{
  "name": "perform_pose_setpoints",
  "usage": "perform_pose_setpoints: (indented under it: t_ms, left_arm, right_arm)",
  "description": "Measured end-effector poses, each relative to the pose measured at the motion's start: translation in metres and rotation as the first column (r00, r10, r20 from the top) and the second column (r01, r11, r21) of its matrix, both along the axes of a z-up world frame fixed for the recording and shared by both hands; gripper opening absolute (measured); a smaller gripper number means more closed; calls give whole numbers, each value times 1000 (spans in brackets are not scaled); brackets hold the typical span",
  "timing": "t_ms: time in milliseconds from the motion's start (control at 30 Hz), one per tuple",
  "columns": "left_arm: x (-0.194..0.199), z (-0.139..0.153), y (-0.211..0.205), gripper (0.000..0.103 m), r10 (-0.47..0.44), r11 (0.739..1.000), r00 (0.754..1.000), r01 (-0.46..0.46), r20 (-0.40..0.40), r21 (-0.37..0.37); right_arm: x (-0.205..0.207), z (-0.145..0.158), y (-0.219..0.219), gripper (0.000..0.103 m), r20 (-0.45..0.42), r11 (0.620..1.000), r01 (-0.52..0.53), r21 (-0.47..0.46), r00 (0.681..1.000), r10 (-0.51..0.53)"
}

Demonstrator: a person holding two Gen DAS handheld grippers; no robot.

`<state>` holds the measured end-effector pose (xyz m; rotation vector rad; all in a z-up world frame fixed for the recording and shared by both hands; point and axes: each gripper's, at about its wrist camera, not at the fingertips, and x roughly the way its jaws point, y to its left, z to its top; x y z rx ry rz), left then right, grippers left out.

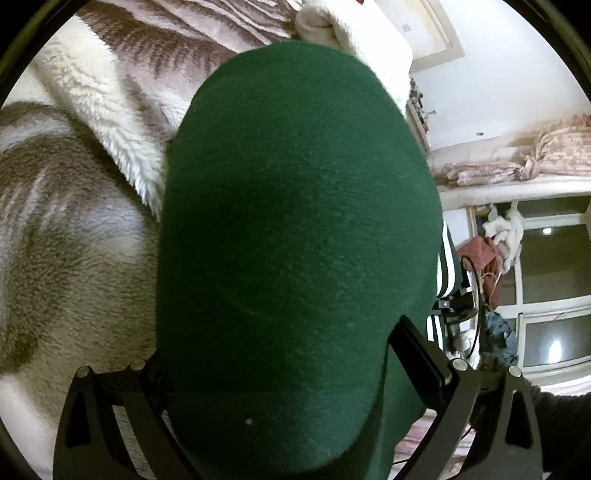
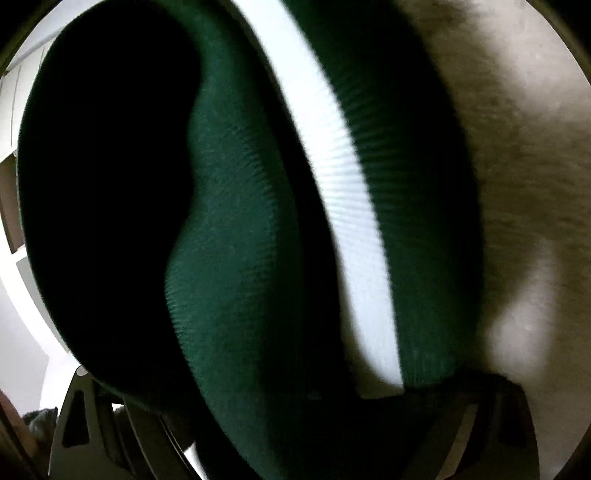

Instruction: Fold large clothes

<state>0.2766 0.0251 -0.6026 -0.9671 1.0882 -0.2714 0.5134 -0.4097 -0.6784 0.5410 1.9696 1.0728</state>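
A dark green knitted garment [image 1: 295,184] fills the middle of the left wrist view and bulges up between the fingers of my left gripper [image 1: 280,339]. Its jaws stand wide and open. The right pad [image 1: 417,354] shows beside the cloth, while the left fingertip is hidden under it. The garment's green-and-white striped hem [image 1: 448,266] shows at the right. In the blurred right wrist view the same green garment [image 2: 240,221], with a white ribbed stripe [image 2: 332,166], drapes over my right gripper [image 2: 295,387]. Those fingers are spread wide and open, tips covered by cloth.
A brown-and-cream fleece blanket [image 1: 74,221] lies under the garment and shows as a tan surface [image 2: 517,184] in the right wrist view. A white fluffy bundle [image 1: 351,29] lies beyond. At the right are a window [image 1: 546,277], a tied curtain [image 1: 535,162] and heaped clothes [image 1: 480,254].
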Motion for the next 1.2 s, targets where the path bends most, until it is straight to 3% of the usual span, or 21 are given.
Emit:
perform_pose_setpoints:
  t_ms: [167,267,567,700,767,1033,1133,1167,1200]
  left_arm:
    - [-5,11,5,100,16,1000,999,-16,46,-10]
    - [-4,19,6,100,16,1000,998,-14,65,-26]
    - [12,53,7,99,-20,1000,993,20,116,6]
    - [34,81,9,99,-45,999,986,43,158,20]
    - [44,90,11,99,-58,998,983,55,172,22]
    - [133,132,37,98,-130,991,963,124,235,40]
    - [177,144,51,98,-151,989,957,145,249,40]
    - [186,146,56,97,-57,998,975,58,214,6]
    - [206,147,65,97,-65,998,974,66,215,5]
  right_arm:
    - [-13,12,-6,63,-14,995,93,23,996,-92]
    - [-19,26,-9,52,5,991,125,48,992,-126]
    - [-25,74,-1,50,47,975,184,127,981,-191]
    - [-21,100,12,50,80,968,202,152,973,-216]
    - [-20,115,-4,50,97,964,210,162,969,-227]
    - [61,180,29,50,187,947,258,192,938,-293]
    - [83,200,12,50,208,938,281,204,924,-322]
    - [123,200,39,50,210,935,291,206,920,-332]
    - [138,201,48,50,214,931,300,210,914,-343]
